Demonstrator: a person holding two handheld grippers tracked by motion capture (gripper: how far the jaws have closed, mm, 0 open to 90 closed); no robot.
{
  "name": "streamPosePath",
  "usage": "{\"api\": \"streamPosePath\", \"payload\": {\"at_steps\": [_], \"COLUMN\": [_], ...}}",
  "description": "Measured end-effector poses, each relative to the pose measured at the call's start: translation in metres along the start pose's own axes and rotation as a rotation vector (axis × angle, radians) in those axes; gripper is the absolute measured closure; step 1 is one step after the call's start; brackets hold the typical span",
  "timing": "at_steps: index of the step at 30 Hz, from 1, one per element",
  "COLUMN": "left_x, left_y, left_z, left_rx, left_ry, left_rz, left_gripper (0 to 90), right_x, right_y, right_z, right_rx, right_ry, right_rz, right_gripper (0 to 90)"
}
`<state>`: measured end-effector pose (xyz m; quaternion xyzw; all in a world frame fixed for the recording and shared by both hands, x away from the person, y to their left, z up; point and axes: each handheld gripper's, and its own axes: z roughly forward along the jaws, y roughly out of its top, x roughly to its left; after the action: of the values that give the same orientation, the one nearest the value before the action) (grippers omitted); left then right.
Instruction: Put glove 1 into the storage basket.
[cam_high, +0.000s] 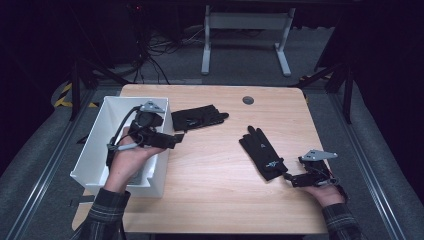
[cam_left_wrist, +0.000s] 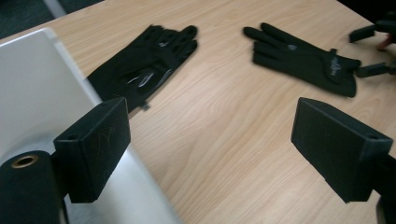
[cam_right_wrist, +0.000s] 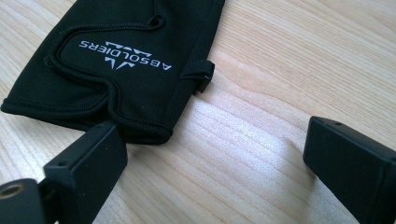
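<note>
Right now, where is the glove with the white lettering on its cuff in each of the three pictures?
High view: the lettered glove lies right of centre, cuff toward the right gripper.
Left gripper view: upper right, fingers pointing left.
Right gripper view: its cuff fills the upper left, just past the open jaws.
Shared landmark: the wooden table.

The white box (cam_high: 97, 150) stands at the table's nine o'clock side, and its tall wall (cam_left_wrist: 42, 93) blocks the way there. One black glove (cam_high: 199, 118) lies just beside the box, toward eleven o'clock. The other glove (cam_high: 262, 152) lies toward three o'clock. Between the two gloves the wooden table (cam_high: 210, 170) is bare, so a hand could pass through the middle and along the six o'clock edge.
</note>
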<state>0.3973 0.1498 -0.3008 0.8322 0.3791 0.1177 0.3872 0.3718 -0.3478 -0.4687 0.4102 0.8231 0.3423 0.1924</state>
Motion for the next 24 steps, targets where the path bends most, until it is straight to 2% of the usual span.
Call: {"api": "streamPosePath", "payload": {"at_steps": [3, 8, 11, 13, 15, 19, 22, 24], "left_x": [-0.017, -0.042, -0.055, -0.063, -0.069, -0.080, -0.083, -0.086], "left_y": [0.006, 0.011, 0.011, 0.010, 0.009, 0.003, -0.001, -0.006], "left_z": [0.010, 0.024, 0.032, 0.038, 0.046, 0.065, 0.076, 0.082], "left_rx": [0.002, 0.034, 0.046, 0.064, 0.104, 0.178, 0.218, 0.220], "left_ry": [-0.016, -0.061, -0.058, -0.058, -0.077, -0.057, -0.087, -0.097], "left_rz": [0.032, 0.074, 0.094, 0.095, 0.083, 0.069, 0.058, 0.075], "left_gripper": [10.7, 9.3, 10.1, 11.5, 17.1, 16.8, 16.5, 16.4], "right_x": [0.000, 0.000, 0.000, 0.000, 0.000, 0.000, 0.000, 0.000], "right_y": [0.000, 0.000, 0.000, 0.000, 0.000, 0.000, 0.000, 0.000], "right_z": [0.000, 0.000, 0.000, 0.000, 0.000, 0.000, 0.000, 0.000], "right_rx": [0.000, 0.000, 0.000, 0.000, 0.000, 0.000, 0.000, 0.000], "right_ry": [0.000, 0.000, 0.000, -0.001, -0.001, -0.001, -0.001, 0.000], "right_rz": [0.000, 0.000, 0.000, 0.001, 0.001, 0.001, 0.001, 0.001], "right_gripper": [6.4, 6.4, 6.4, 6.4, 6.4, 6.4, 6.4, 6.3]}}
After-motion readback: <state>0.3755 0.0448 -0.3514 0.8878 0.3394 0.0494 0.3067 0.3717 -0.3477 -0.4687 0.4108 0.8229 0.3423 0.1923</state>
